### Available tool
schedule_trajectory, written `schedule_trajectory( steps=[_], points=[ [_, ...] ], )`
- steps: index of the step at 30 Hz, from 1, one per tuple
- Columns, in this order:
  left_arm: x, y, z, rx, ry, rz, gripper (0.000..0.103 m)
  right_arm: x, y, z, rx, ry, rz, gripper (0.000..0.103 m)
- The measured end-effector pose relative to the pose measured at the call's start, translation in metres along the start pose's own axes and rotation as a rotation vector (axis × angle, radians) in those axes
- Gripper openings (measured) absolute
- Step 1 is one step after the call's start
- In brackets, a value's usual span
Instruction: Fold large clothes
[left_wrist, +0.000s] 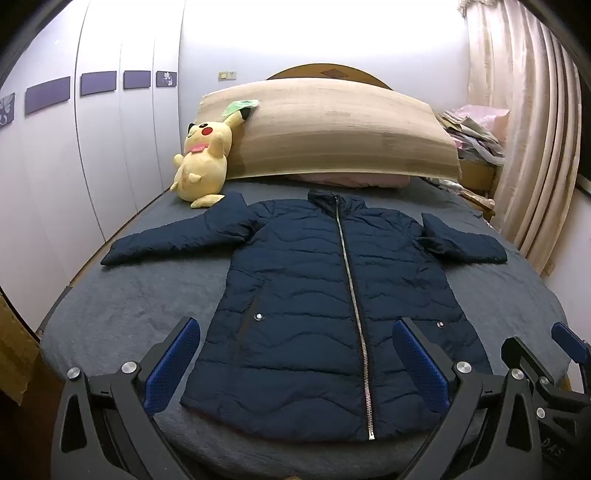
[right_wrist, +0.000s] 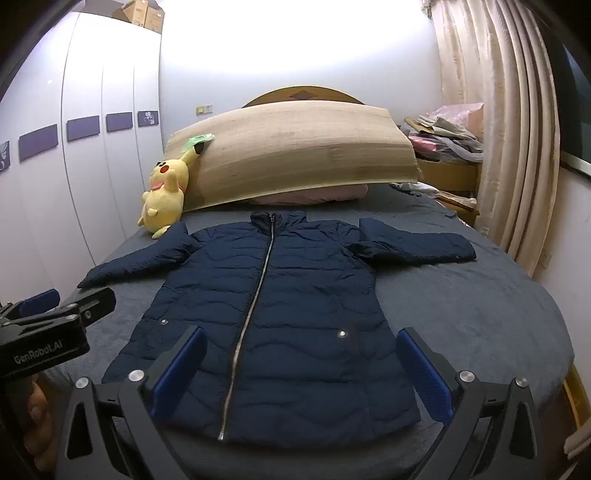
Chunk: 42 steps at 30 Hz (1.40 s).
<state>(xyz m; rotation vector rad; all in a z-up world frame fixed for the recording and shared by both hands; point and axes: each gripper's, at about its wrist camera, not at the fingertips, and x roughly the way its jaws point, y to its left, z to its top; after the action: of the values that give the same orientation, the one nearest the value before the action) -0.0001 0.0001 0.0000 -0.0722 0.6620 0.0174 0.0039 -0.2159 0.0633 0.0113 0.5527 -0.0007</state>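
Left wrist view: a dark blue puffer jacket (left_wrist: 325, 295) lies flat on a grey bed (left_wrist: 129, 306), front up, zip closed, collar at the far end and hem at the near edge. Both sleeves stretch out to left and right. The left gripper (left_wrist: 295, 369) hangs over the hem with its jaws spread wide, grasping nothing. At the near right corner the right gripper (left_wrist: 546, 354) shows in part, its jaws also released. A yellow plush toy (left_wrist: 201, 162) leans at the far left against a tan mat (left_wrist: 332, 129) propped on the headboard.

Right wrist view: the same jacket (right_wrist: 266, 321) sits centred, still unfolded. The right gripper (right_wrist: 301, 373) hovers over the hem's right half, jaws wide and empty. The left gripper (right_wrist: 55, 306) juts in at the near left (seen side-on).

Judging by this, folding has not begun: no sleeve is tucked, no crease made. Everything remains to do.
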Motion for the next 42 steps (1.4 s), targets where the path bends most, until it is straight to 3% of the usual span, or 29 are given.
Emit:
schedule_trajectory(
  steps=[42],
  points=[
    [0.003, 0.004, -0.005, -0.001, 0.007, 0.009, 0.103, 0.003, -0.002, 0.002, 0.005, 0.023, -0.026, 0.103]
  ],
)
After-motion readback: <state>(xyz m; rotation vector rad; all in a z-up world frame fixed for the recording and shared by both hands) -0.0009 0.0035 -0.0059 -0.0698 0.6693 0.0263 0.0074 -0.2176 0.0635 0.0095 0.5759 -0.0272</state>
